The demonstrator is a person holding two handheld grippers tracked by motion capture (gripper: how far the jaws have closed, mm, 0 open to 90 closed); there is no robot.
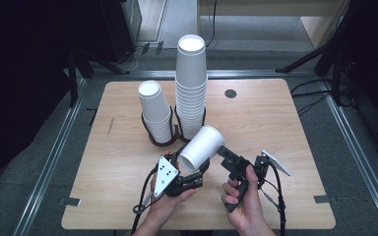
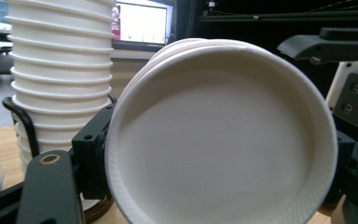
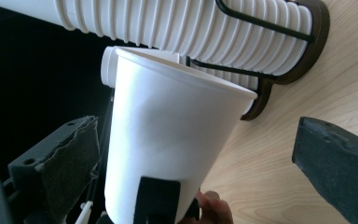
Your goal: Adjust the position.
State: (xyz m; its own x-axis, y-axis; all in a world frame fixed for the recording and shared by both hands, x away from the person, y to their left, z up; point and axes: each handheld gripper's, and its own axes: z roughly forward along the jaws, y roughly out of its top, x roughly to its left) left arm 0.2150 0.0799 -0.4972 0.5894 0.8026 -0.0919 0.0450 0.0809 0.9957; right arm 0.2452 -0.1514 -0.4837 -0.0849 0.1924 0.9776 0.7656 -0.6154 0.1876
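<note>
Left tongs (image 1: 189,169) pinch the cup (image 1: 202,147) near its mouth, holding it on its side just above the bench (image 1: 275,128), base pointing away from the person. Right tongs (image 3: 205,168) stand spread, one pad on either side of the cup's wall, not pressing; judged a release or handover, leaving the left in sole charge. Beyond, two stacks (image 1: 191,88) of cups sit upside down in a dark wire holder (image 1: 165,140), probably source or destination for the held cup.
</note>
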